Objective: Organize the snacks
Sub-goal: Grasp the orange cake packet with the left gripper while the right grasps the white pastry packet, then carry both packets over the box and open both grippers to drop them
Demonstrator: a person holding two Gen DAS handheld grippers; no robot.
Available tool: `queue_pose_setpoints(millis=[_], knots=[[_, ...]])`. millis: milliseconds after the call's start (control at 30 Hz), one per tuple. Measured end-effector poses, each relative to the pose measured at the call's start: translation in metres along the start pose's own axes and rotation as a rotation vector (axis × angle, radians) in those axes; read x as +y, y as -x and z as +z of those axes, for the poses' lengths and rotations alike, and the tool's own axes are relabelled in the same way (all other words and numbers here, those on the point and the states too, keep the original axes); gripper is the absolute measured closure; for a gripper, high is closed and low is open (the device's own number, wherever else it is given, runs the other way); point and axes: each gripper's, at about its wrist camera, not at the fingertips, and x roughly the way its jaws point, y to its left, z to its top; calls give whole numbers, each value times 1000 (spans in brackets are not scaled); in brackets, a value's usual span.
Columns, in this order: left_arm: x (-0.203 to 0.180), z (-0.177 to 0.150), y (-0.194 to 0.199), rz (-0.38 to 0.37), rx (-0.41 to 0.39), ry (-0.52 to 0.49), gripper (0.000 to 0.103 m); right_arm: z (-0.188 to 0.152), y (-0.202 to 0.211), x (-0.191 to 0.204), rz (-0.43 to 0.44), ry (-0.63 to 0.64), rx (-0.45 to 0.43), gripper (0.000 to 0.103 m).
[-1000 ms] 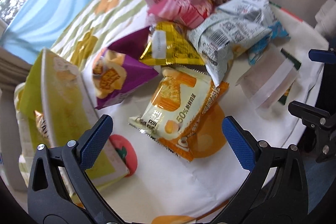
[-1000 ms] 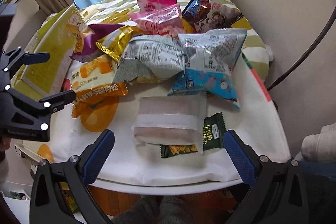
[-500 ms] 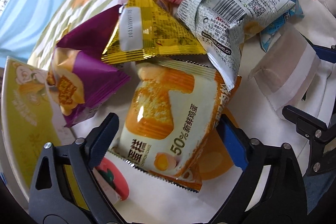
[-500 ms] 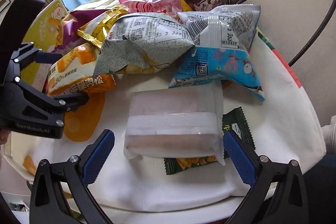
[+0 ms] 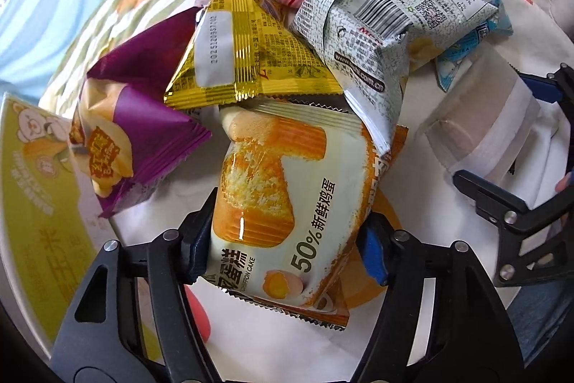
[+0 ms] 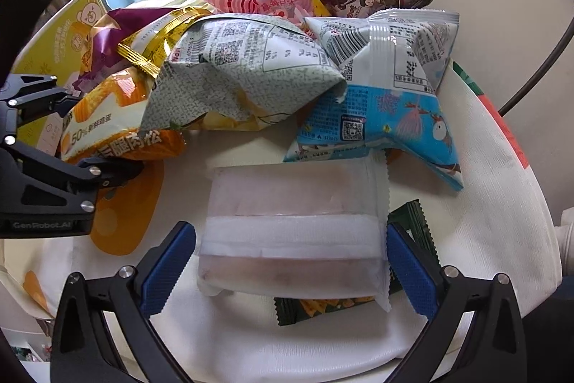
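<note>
Orange-and-cream foil, the chiffon cake packet (image 5: 287, 200), lay on the white tablecloth (image 5: 251, 340) at the near edge of the snack heap, long axis running straight away from the left gripper (image 5: 283, 246). Sat between that gripper's blue pads (image 5: 373, 261), both seemingly pressed against the packet's near end, so judged clamped on it. Far end tucked under the gold packet (image 5: 247, 60) and the grey-green printed bag (image 5: 366, 34), with an orange packet (image 5: 384, 160) beneath. Purple bag (image 5: 136, 128) just beside on the left, flat yellow box (image 5: 36, 189) beyond that at the table's edge.

Further right, the frosted white packet (image 6: 294, 228) lay crosswise to the right gripper (image 6: 290, 264), long axis across the gap. Fingers spread wide either side, pads (image 6: 409, 271) near its ends; contact could not be told. Green sachet (image 6: 416, 221) partly beneath it, blue bag (image 6: 387, 121) just behind.

Likely next: a pull of the cake packet straight back along its length, since overlapping bags may drag along.
</note>
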Motion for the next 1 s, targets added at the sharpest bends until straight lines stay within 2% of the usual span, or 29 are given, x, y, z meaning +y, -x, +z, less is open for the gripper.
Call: queue_pose_setpoints(millis=[567, 600, 733, 1000], knots=[[6, -37, 11, 3, -4, 221, 40, -7, -16, 18, -86, 75, -31, 0], [6, -38, 11, 2, -4, 233, 40, -7, -16, 18, -86, 75, -34, 1], [9, -46, 16, 3, -10, 290, 40, -12, -9, 21, -76, 89, -47, 25], [16, -70, 53, 9, -60, 438, 40, -17, 12, 20, -18, 62, -49, 30]])
